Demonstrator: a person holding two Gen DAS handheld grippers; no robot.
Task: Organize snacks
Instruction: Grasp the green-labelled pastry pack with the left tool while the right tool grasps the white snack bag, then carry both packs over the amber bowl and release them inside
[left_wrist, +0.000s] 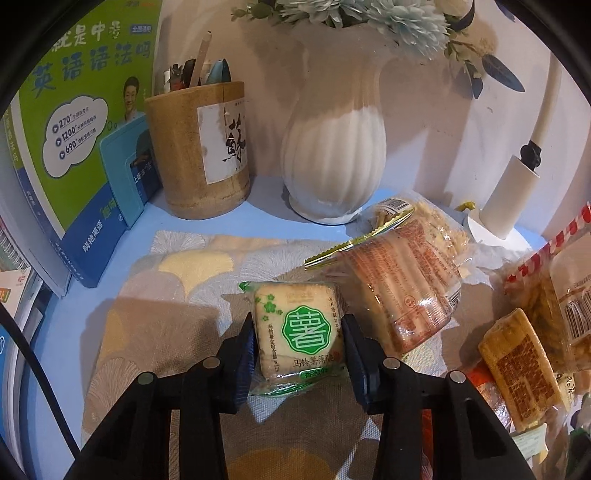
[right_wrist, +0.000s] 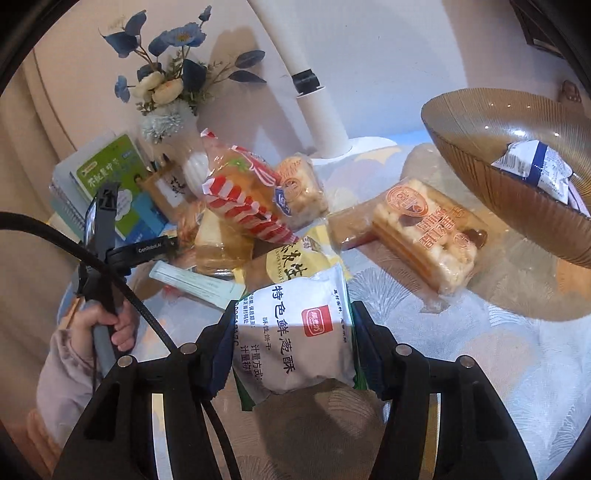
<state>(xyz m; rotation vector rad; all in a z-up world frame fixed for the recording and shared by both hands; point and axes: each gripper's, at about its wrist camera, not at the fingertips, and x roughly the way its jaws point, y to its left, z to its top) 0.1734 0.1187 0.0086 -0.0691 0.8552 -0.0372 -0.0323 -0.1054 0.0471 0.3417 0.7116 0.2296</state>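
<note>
My left gripper (left_wrist: 299, 343) is shut on a square cracker packet with a green round label (left_wrist: 299, 328); both pads press its sides just above the patterned cloth (left_wrist: 166, 295). My right gripper (right_wrist: 293, 343) is shut on a white packet with green edges and a red square logo (right_wrist: 295, 328), which it holds over the cloth. Behind that packet lies a heap of snacks: a red-striped bag (right_wrist: 243, 195), a yellow peanut packet (right_wrist: 291, 254) and a puffed-rice bar (right_wrist: 424, 236). At the upper right stands a brown ribbed glass bowl (right_wrist: 480, 122) with a blue-and-white packet (right_wrist: 532, 166) inside.
A bamboo pen holder (left_wrist: 199, 155), a white vase (left_wrist: 332, 155), upright books (left_wrist: 85, 110) and a lamp base (left_wrist: 506, 192) line the back wall. A packet of sticks (left_wrist: 402, 288) and a brown cake bar (left_wrist: 517, 365) lie to the right. A hand (right_wrist: 122, 325) grips the other handle.
</note>
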